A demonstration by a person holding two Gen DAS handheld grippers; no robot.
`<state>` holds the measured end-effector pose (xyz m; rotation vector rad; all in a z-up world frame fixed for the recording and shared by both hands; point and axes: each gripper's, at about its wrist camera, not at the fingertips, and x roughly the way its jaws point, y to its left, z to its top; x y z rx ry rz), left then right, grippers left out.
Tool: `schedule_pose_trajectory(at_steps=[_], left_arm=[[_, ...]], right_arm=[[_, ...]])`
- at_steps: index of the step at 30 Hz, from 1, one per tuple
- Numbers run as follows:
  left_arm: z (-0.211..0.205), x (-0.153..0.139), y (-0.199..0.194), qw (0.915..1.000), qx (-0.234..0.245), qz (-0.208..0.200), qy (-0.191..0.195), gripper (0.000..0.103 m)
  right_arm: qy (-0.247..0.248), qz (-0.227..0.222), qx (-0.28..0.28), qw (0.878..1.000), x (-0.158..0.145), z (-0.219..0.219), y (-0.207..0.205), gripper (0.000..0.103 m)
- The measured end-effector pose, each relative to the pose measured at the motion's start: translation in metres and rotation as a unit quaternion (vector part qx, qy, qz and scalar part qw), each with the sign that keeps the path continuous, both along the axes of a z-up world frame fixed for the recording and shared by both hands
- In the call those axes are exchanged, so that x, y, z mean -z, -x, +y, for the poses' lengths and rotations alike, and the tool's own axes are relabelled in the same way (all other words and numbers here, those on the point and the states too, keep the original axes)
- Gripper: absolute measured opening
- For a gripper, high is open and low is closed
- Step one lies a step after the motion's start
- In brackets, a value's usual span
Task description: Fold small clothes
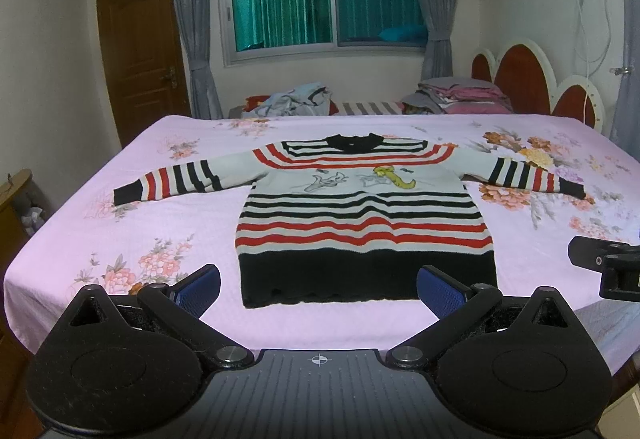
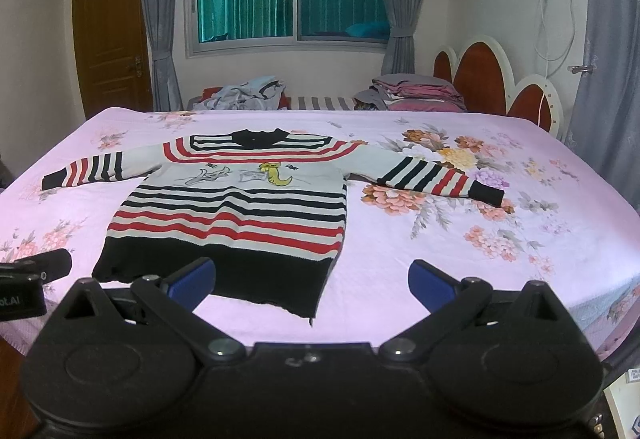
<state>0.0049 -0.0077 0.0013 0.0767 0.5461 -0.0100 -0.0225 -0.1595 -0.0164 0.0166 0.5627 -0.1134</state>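
Left wrist view: striped sweater (image 1: 366, 215) lies flat on the floral bedsheet (image 1: 120, 223), sleeves spread, hem nearest. Left gripper (image 1: 319, 289) gapes wide, holding nothing; right gripper (image 2: 312, 281) likewise spread and unloaded above the hem.

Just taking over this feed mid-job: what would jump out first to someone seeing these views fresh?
The striped sweater dominates: spread flat mid-bed, sleeves stretched out to both sides, black hem nearest the cameras, a cartoon print across its chest. It lies on a pink floral bedsheet. The left gripper and right gripper both stand open just short of the hem, holding nothing.
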Motion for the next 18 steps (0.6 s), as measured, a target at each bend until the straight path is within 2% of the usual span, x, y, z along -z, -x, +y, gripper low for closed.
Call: schedule_pose_trajectory(at_steps=[18], left_arm=[[-0.0005, 0.0017, 0.0011, 1.0, -0.001, 0.0, 0.001, 0.103]], right_arm=[[0.001, 0.001, 0.0, 1.0, 0.0007, -0.0025, -0.0006, 0.103]])
